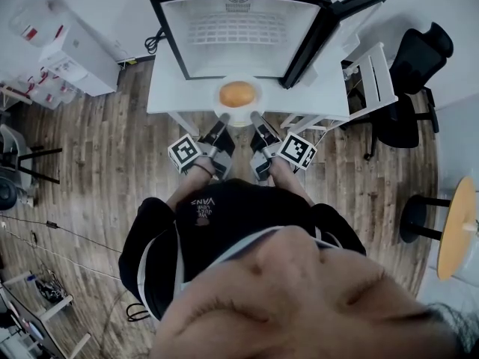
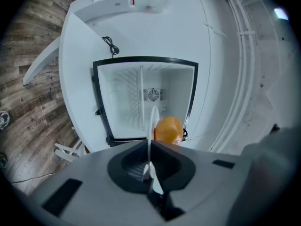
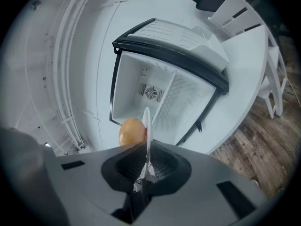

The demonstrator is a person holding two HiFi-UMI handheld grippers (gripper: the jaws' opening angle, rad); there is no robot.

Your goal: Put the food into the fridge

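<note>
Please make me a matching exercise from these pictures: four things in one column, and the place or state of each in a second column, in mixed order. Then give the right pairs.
Things:
1. round orange food
2. round white plate
3. black fridge door
4. black office chair

Places or states:
A. stands on the wooden floor
B. gripped at its rim by the left tool and the right tool
C. lies on the plate
D. swung open

Right pairs: 1-C, 2-B, 3-D, 4-A.
</note>
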